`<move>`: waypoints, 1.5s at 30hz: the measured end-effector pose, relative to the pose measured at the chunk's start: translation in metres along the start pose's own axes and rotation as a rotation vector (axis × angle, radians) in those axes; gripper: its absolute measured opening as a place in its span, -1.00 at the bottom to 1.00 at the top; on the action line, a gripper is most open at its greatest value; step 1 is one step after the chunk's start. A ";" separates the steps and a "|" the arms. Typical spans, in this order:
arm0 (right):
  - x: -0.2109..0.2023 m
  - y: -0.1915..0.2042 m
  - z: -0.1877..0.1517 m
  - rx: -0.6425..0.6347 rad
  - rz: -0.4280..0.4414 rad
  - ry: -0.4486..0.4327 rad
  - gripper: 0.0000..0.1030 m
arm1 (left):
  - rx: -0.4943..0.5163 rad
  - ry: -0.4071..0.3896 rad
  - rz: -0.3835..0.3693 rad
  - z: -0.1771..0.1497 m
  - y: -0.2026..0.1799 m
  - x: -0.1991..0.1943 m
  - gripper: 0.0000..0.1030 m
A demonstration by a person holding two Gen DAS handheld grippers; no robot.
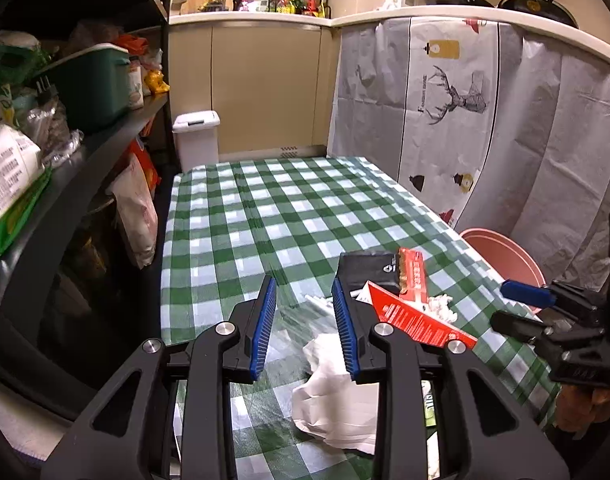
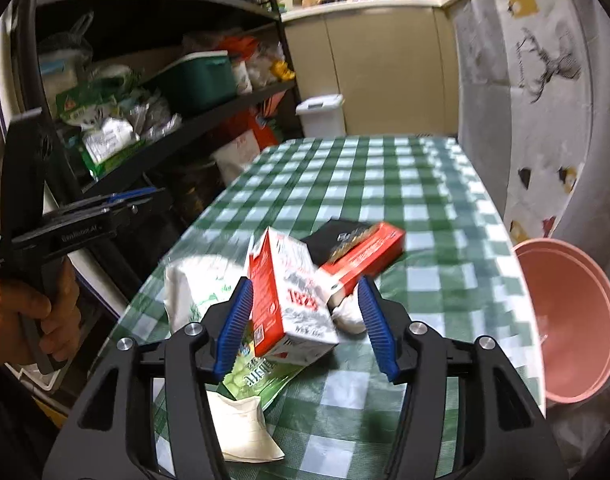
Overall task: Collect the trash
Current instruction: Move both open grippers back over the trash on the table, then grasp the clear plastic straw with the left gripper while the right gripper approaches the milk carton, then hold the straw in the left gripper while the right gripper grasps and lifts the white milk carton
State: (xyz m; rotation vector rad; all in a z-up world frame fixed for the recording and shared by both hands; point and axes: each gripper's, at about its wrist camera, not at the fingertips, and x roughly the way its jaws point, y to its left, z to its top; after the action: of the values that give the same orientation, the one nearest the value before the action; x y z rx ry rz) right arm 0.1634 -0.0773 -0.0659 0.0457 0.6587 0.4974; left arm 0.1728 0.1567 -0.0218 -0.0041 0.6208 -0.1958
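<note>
Left wrist view: your left tongs [image 1: 304, 314] are partly open over the counter with the green and white checked cloth [image 1: 265, 208], and nothing is held between their blue pads. A crumpled white paper tissue [image 1: 337, 396] lies under the pad on the right side. Just past that pad sit a flat black pouch [image 1: 365, 270] and a long red cardboard box [image 1: 415, 280].

Your right tongs [image 2: 305, 320] are open wide. A red and white milk carton [image 2: 293, 300] leans between their pads. The pad on the left looks close to its side, but you cannot tell if it touches; the other pad is clear of it. A green printed wrapper [image 2: 261, 376] lies under the carton. A round pink plastic bin [image 2: 573, 320] stands to the right of these tongs, beside the counter edge.
</note>
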 end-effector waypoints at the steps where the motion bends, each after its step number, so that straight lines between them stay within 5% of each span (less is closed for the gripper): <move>1: 0.003 0.001 -0.002 0.000 0.002 0.010 0.11 | -0.003 0.007 0.000 -0.002 0.001 0.002 -0.28; 27: 0.052 -0.005 -0.015 0.037 0.043 0.159 0.15 | -0.113 0.169 -0.112 -0.032 0.023 0.050 -0.23; 38: 0.042 0.000 -0.015 -0.012 0.015 0.125 0.05 | -0.047 0.159 -0.108 -0.025 0.009 0.049 -0.97; 45: 0.032 0.000 -0.011 -0.019 0.003 0.096 0.04 | -0.026 0.115 -0.106 -0.014 0.002 0.037 -1.00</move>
State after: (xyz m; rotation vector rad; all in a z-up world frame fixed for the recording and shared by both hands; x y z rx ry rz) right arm 0.1784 -0.0636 -0.0936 0.0045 0.7482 0.5106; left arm 0.1942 0.1526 -0.0550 -0.0512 0.7386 -0.2920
